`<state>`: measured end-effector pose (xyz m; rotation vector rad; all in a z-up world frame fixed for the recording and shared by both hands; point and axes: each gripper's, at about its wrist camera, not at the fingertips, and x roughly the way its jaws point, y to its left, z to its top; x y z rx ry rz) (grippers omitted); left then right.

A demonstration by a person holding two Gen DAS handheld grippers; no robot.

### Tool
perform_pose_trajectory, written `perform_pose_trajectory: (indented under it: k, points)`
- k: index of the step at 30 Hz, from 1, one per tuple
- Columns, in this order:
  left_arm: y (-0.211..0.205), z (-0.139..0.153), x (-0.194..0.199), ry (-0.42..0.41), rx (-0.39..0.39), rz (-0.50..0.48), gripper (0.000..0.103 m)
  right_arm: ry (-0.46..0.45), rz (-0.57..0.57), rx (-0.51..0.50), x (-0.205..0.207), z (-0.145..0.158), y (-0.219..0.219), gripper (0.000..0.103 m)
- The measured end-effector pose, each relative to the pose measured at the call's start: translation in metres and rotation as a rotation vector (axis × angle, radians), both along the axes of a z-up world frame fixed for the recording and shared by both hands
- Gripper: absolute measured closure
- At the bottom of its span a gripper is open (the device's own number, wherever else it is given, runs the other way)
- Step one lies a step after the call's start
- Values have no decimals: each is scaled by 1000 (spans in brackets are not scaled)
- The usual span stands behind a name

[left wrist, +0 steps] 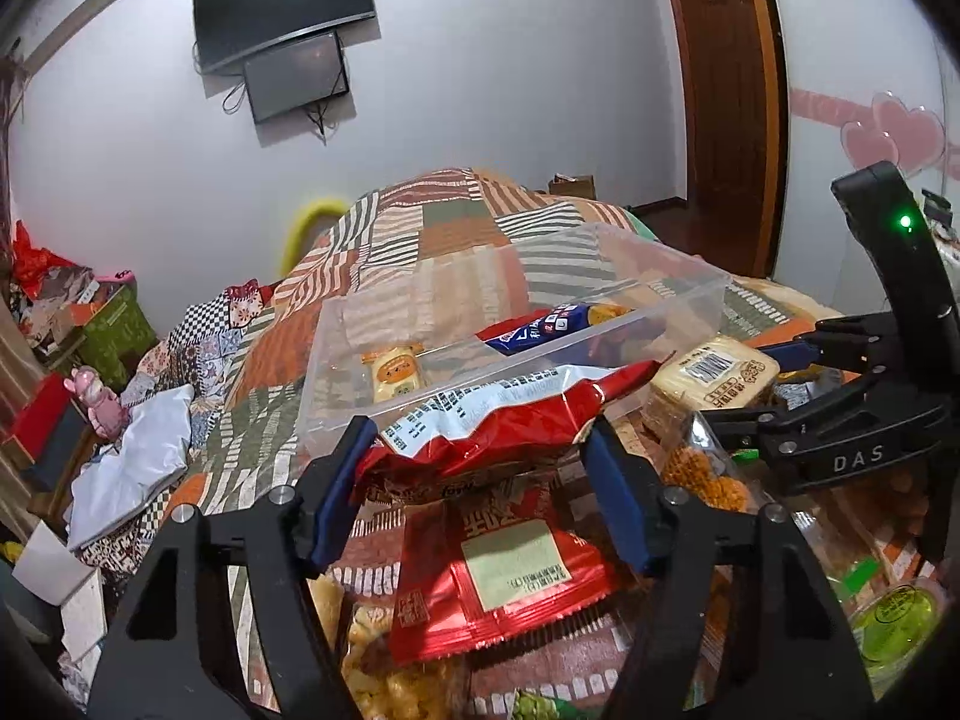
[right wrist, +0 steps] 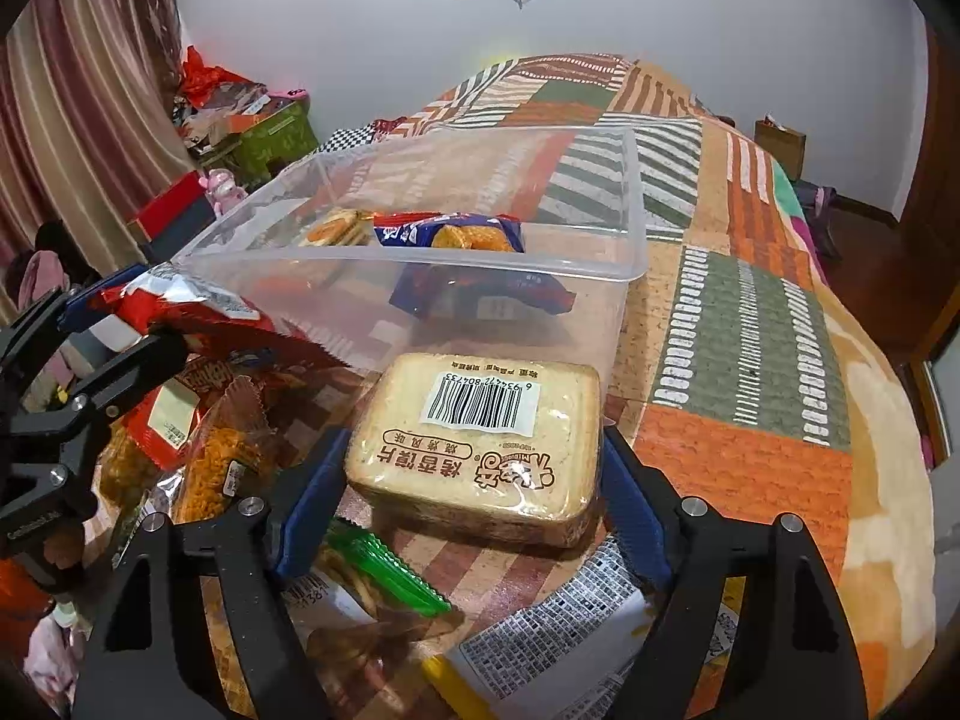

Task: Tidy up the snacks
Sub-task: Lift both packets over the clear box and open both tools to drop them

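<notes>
My left gripper (left wrist: 480, 450) is shut on a red snack bag (left wrist: 498, 414), held just above the bed by the near wall of a clear plastic bin (left wrist: 336, 324). The bin holds a blue snack pack (left wrist: 540, 327) and a small yellow cracker pack (left wrist: 396, 372). My right gripper (right wrist: 474, 480) is shut on a cream toast-slice pack (right wrist: 480, 444) with a barcode label, in front of the bin (right wrist: 636, 204). The left gripper and its red bag (right wrist: 180, 306) show at the left of the right wrist view. The right gripper (left wrist: 780, 372) shows at the right of the left wrist view.
Several loose snack bags lie on the patchwork bedspread (right wrist: 750, 324) under both grippers: another red bag (left wrist: 510, 576), orange puffs (right wrist: 210, 462), a green-sealed pack (right wrist: 384, 564). Boxes and clutter (left wrist: 90, 324) stand left of the bed. A wooden door (left wrist: 720, 90) is at far right.
</notes>
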<state>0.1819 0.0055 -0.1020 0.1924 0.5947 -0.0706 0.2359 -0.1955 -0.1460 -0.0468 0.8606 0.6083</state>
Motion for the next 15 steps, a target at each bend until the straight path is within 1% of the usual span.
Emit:
perform_pose_trajectory:
  k: [8,11,15]
  points:
    - [9,13,-17,-35,-45,9,35,-52,-10,-2,-8,10,-4,25]
    - [13,19,-24,-49,-60,14,35,-64,-14,8,-10,15,-6,25]
    - [20,29,-28,-54,-99,19,35,-81,-18,28,-13,24,-11,25]
